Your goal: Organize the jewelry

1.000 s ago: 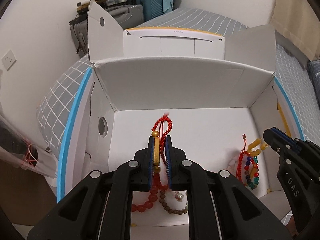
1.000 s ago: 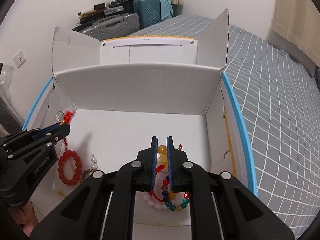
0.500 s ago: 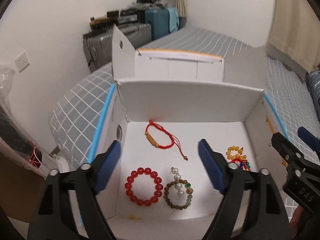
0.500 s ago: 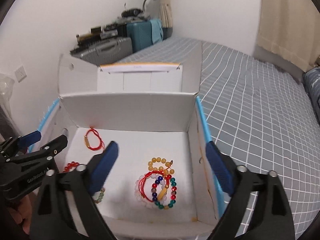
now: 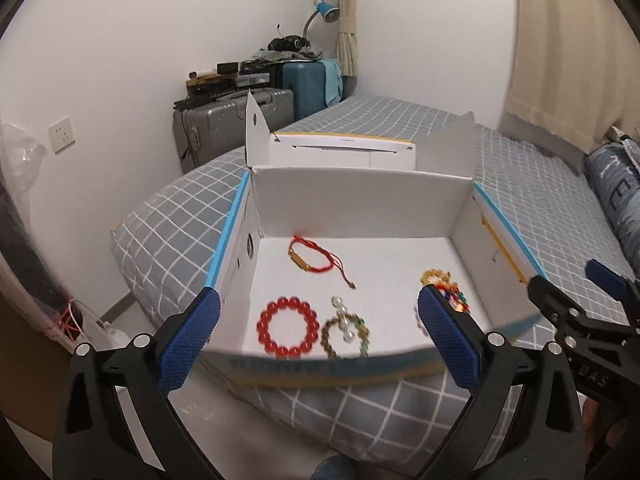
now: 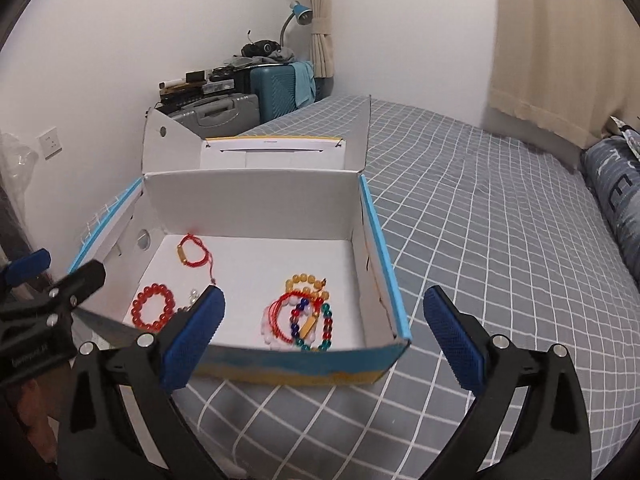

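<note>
Moved: both grippers pulled back out of box (image 6: 362, 216), now spread wide
Left gripper (image 5: 318, 338): empty
Right gripper (image 6: 324, 338): empty
Red cord bracelet (image 5: 310, 258): box back-left corner
Bead pile (image 6: 306, 312): box front-right corner

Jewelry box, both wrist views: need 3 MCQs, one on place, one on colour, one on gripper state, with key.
1. Where does the red cord bracelet with the gold bar lie in the white box?
A. by the near wall
B. toward the far wall, left side
C. outside on the bed

2. What colour is the large-bead bracelet at the box's near left?
A. red
B. blue
C. black

3. How do the left gripper and right gripper stand?
A. both shut on bracelets
B. left shut, right open
C. both open and holding nothing

Key:
1 B, it lies nearest the back wall, beyond the beaded bracelets.
2 A, its beads are uniformly red in both views.
3 C, in each wrist view the blue pads stand wide apart, with all the jewelry lying on the box floor.
</note>
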Available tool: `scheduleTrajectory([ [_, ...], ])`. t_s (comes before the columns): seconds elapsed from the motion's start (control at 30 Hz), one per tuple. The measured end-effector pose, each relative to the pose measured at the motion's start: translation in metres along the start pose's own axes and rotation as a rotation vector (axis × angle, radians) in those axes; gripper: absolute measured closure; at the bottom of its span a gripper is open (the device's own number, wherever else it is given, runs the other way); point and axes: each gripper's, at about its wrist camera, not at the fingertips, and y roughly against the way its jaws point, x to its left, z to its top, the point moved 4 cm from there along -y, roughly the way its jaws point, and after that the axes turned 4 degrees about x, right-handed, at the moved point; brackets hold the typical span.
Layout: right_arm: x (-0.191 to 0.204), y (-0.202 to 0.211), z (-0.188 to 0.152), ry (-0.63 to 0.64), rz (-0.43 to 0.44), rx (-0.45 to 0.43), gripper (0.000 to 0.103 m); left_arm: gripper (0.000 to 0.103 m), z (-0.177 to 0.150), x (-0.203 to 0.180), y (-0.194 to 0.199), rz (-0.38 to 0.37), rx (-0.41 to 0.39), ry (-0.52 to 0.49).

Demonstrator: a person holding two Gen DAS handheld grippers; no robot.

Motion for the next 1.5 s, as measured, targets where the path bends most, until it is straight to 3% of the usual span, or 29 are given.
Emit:
scheduleTrajectory([
  [0.5, 0.006, 0.02, -0.035, 0.006, -0.02, 0.009, 0.007, 0.006, -0.034, -0.01, 0.014, -0.001, 0.019, -0.014],
  [1.5, 0.0, 0.012, -0.039, -0.01, -0.012, 0.037, 0.007, 0.006, -0.036, -0.012, 0.01, 0.02, 0.006, -0.017],
])
